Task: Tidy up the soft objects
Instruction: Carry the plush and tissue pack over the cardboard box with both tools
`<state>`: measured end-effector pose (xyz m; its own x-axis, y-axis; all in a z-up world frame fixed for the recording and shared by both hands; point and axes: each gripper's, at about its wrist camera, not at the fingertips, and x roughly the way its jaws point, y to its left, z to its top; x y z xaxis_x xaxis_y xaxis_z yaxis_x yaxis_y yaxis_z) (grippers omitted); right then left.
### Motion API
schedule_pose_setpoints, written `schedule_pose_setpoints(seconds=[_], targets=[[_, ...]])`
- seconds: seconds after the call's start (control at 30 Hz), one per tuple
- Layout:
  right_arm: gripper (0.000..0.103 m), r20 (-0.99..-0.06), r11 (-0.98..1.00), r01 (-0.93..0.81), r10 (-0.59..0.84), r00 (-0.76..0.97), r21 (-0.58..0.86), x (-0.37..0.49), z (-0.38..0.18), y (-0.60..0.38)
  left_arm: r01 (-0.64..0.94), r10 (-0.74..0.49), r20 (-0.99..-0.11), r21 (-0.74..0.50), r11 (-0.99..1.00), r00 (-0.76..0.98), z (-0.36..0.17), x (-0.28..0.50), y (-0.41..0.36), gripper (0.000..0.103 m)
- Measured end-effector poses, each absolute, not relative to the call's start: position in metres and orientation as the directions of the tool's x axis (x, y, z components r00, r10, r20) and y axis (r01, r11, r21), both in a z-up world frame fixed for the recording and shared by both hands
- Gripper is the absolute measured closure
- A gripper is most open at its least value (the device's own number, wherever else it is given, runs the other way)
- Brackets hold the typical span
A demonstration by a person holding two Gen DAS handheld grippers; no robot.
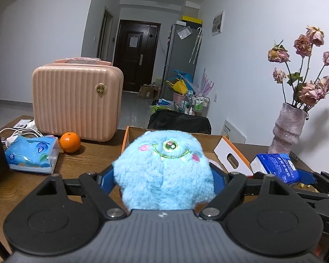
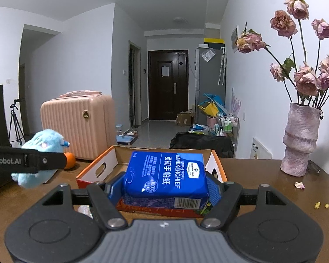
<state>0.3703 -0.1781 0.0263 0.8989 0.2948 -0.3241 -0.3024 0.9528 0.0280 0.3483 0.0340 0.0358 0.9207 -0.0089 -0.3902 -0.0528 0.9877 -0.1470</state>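
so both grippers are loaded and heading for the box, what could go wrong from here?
1. The left gripper holds the blue plush toy only by its soft sides; the fur could compress and slip out before it reaches the cardboard box.
2. The right gripper, shut on the handkerchief pack, is close beside the left; both aiming at one box could collide.
3. The vase of dried roses stands near the box on the right; a wide swing might tip it.
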Motion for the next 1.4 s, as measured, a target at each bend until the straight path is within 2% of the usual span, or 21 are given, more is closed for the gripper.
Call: schedule_pose_setpoints(seconds=[0.9,1.4], targets=[[0.03,-0.375,0.962,-0.273,0.256,0.891,0.009,0.476,0.008,-0.157,-0.092,0.011,-0.434,-0.166,0.982,0.901,0.02,0.447,0.042,0.02],[0.03,-0.432,0.968,-0.236,0.248,0.867,0.081,0.521,-0.018,-0.166,-0.124,0.041,-0.483,-0.141,0.982,0.874,-0.001,0.5,0.037,0.02]])
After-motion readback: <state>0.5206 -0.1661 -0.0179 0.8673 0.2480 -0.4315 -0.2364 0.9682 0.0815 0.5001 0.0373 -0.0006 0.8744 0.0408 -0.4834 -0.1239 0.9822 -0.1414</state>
